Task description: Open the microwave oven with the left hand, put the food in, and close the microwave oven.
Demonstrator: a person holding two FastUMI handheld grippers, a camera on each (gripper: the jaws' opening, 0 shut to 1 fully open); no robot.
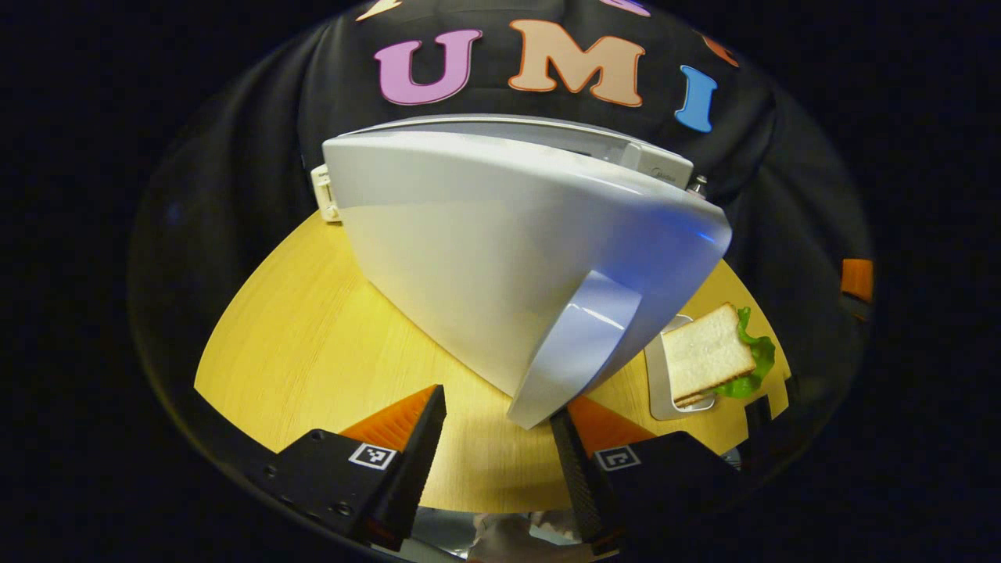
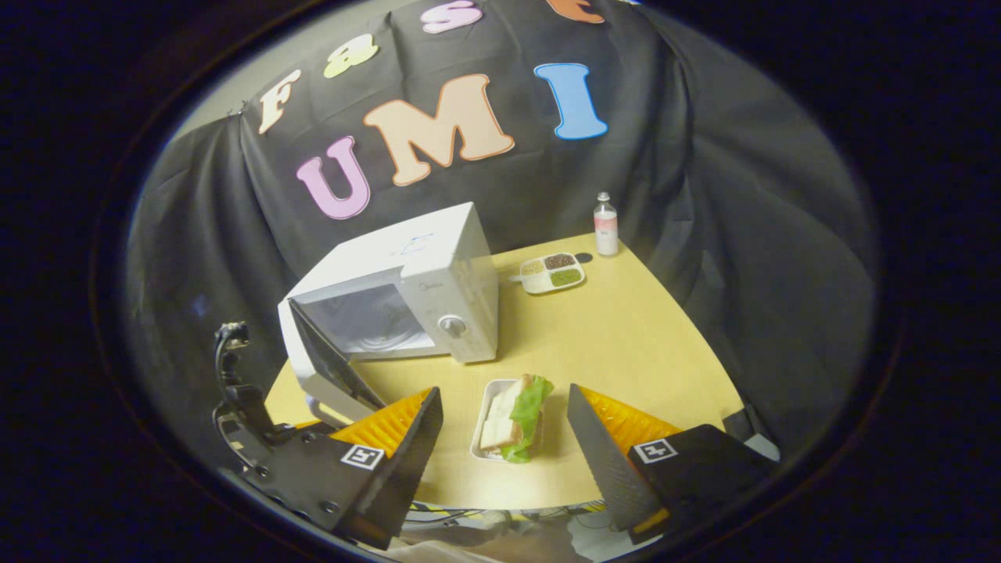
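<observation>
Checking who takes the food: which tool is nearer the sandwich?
Right. The right tool is open just above the sandwich; the left tool sits at the door handle, off to the sandwich's side.

A white microwave door is seen swung open, close to the camera, its curved handle reaching down beside the right finger of the open left gripper. A sandwich with lettuce is laid on a small tray on the wooden table.
</observation>
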